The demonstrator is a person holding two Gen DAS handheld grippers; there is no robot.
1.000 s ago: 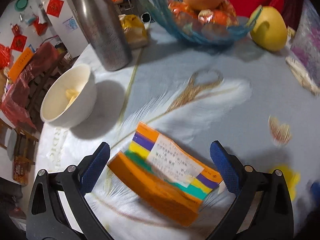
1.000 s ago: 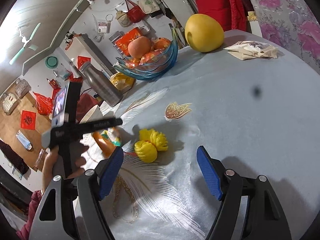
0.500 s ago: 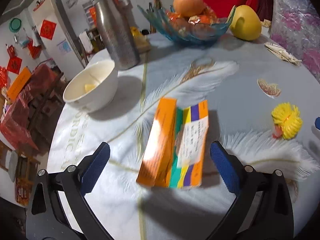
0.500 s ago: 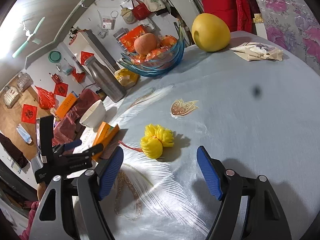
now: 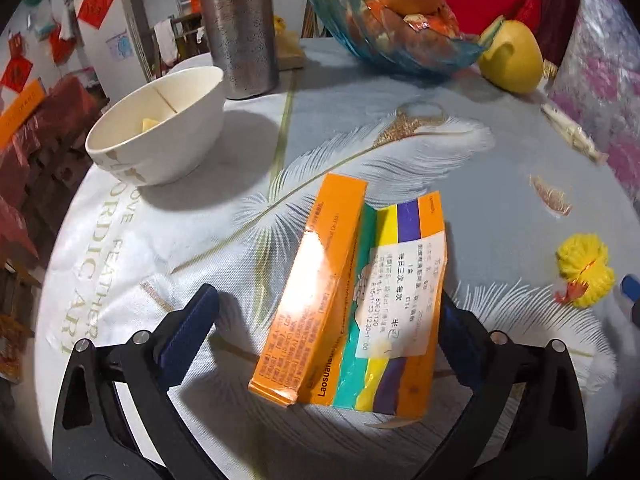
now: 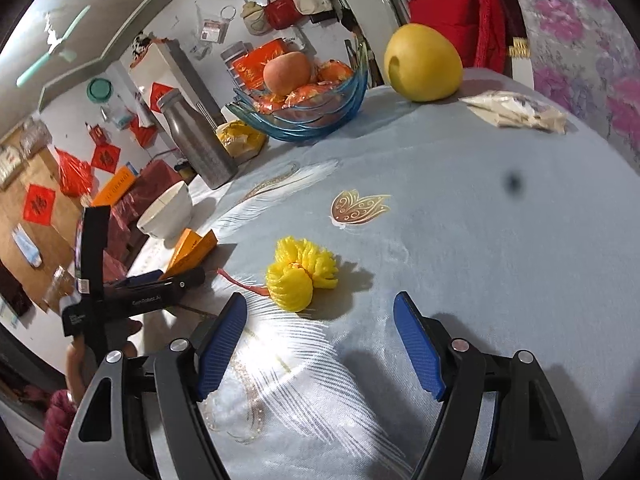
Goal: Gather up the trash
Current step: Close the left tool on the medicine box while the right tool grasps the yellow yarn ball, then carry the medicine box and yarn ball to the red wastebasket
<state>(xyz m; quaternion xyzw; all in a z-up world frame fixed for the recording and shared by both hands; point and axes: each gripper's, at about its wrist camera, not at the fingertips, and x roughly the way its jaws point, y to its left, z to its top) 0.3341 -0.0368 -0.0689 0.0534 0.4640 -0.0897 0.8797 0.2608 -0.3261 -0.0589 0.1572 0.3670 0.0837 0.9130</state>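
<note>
Both tongs are spread: our left gripper straddles the orange box lying on the cloth, pads apart from it; our right gripper hovers near the yellow net. Next, we judge, squeeze the box squarely and lift.

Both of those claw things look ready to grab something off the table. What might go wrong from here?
The left gripper is open around the orange box, which lies skewed, nearer one finger; closing could push it aside rather than clamp it. The box looks flattened and partly torn open, so it may buckle. The right gripper is open short of the yellow foam net; that soft net might squash or slip out.
</note>
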